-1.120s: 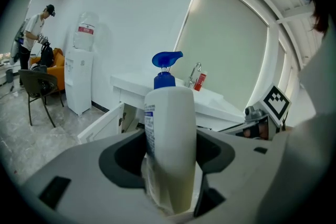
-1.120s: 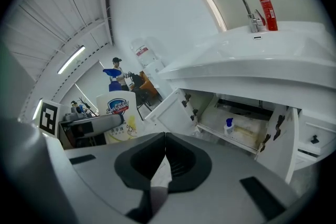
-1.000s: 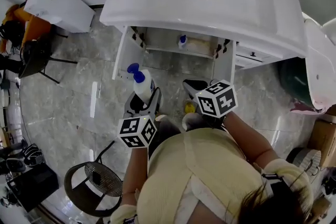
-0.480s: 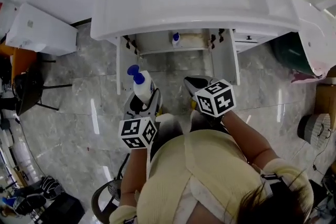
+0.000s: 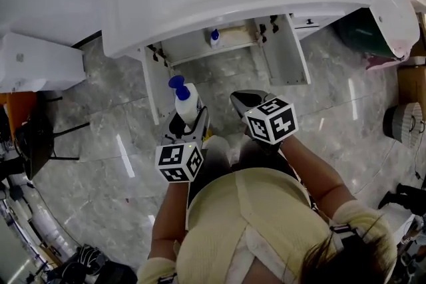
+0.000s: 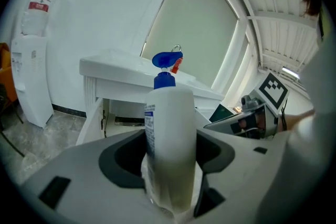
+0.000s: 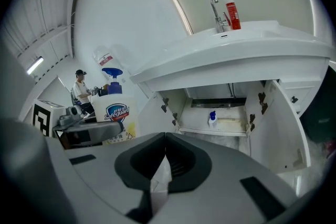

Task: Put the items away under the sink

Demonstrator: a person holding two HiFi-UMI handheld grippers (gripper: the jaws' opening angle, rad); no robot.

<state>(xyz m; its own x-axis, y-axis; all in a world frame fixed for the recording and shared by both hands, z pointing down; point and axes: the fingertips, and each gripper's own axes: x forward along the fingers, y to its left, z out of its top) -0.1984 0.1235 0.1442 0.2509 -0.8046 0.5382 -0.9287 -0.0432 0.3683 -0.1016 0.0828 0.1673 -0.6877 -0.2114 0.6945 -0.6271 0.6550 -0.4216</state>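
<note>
Item: pump bottle (image 6: 169, 128), white, blue head.
Location: upright in left hand-held gripper (image 5: 190, 122), jaws clamped on lower body, before open cabinet (image 5: 200, 46) under sink.
Right hand-held gripper (image 7: 165, 150): jaws together, empty.
Handling (judged): rigid, smooth plastic, likely liquid-heavy. Grip body, not pump.

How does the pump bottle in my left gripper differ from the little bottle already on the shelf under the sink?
The pump bottle is clamped in the left gripper, outside the cabinet; the small bottle stands free on the shelf. The pump bottle looks clearly larger than the small bottle. Both are white with blue tops.
</note>
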